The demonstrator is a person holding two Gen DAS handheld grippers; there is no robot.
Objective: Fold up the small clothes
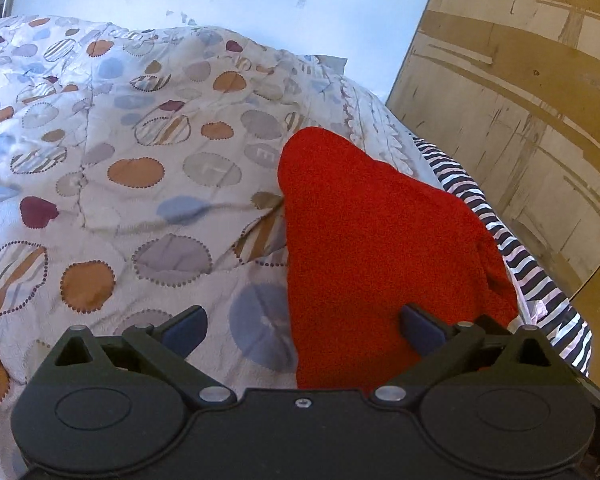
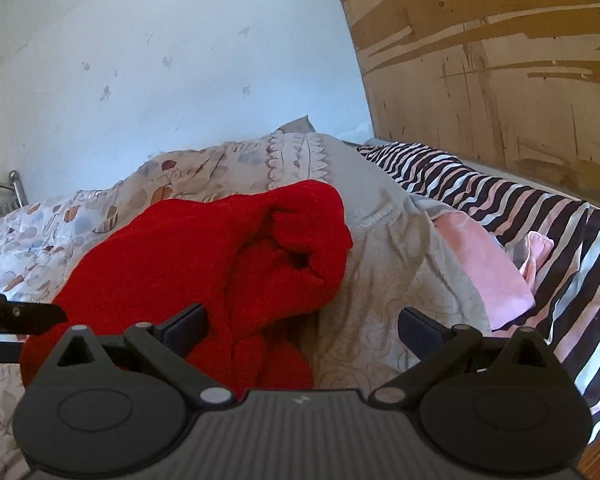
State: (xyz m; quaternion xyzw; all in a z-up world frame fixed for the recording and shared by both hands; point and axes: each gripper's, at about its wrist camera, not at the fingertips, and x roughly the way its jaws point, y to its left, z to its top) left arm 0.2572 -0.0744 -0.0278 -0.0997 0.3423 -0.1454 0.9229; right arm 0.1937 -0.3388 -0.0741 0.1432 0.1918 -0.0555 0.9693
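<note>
A red knitted garment (image 1: 372, 240) lies on a patterned quilt (image 1: 120, 168) on a bed. In the right wrist view the same garment (image 2: 204, 256) lies bunched, with a rolled fold at its far right end. My left gripper (image 1: 302, 330) is open, just above the garment's near edge, holding nothing. My right gripper (image 2: 302, 330) is open over the garment's near right part, holding nothing. The left gripper's black tip (image 2: 24, 314) shows at the left edge of the right wrist view.
A striped black, white and pink sheet (image 2: 520, 208) covers the bed's right side. A pink cloth (image 2: 488, 268) lies on it. A wooden wardrobe (image 2: 500, 60) stands behind on the right. A white wall (image 2: 160, 60) is at the back. A metal bed frame (image 2: 14, 184) shows far left.
</note>
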